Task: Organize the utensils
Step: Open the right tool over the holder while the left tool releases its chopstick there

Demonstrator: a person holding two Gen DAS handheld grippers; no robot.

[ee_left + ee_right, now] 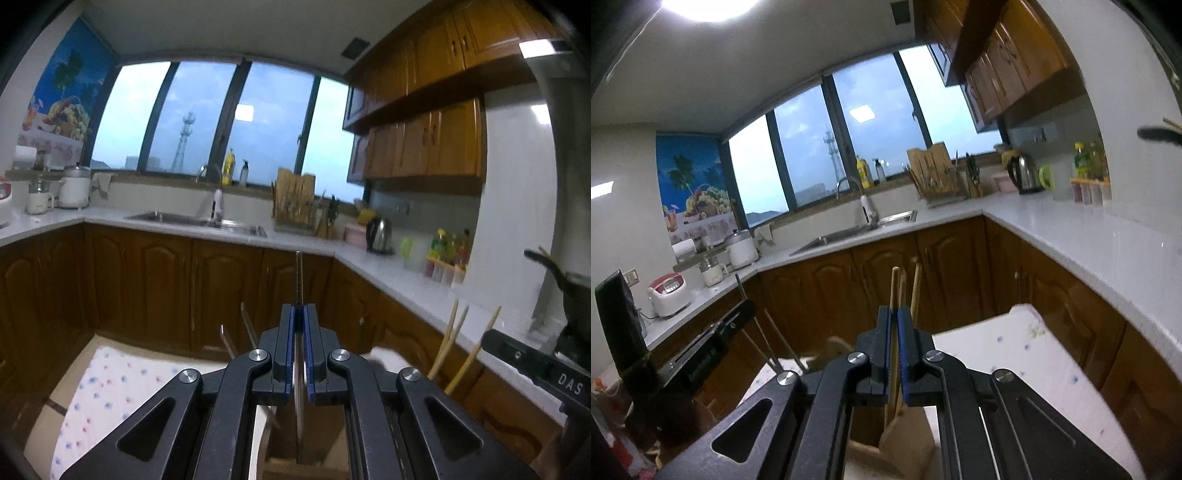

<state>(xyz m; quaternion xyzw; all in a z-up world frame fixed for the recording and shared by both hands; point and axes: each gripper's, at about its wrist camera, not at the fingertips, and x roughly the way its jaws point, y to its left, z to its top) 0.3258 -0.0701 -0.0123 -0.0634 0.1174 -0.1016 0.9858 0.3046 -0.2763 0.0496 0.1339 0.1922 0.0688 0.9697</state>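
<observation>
Glossy brown wooden base cabinets (155, 288) with arched panels span mid-frame under a pale speckled stone countertop (369, 266). At lower left lies a white cloth dotted with small flowers (107, 384). The left gripper (299, 314) is clamped on a thin flat metal utensil (298, 280) standing upright at centre. The right gripper (894, 317) pinches a slim round wooden chopstick (894, 291), centre frame.

Open air lies ahead toward the cabinets (166, 288). Below the left tongs (300, 314), upright metal handles (247, 325) and chopsticks (454, 339) crowd what seems a holder.
</observation>
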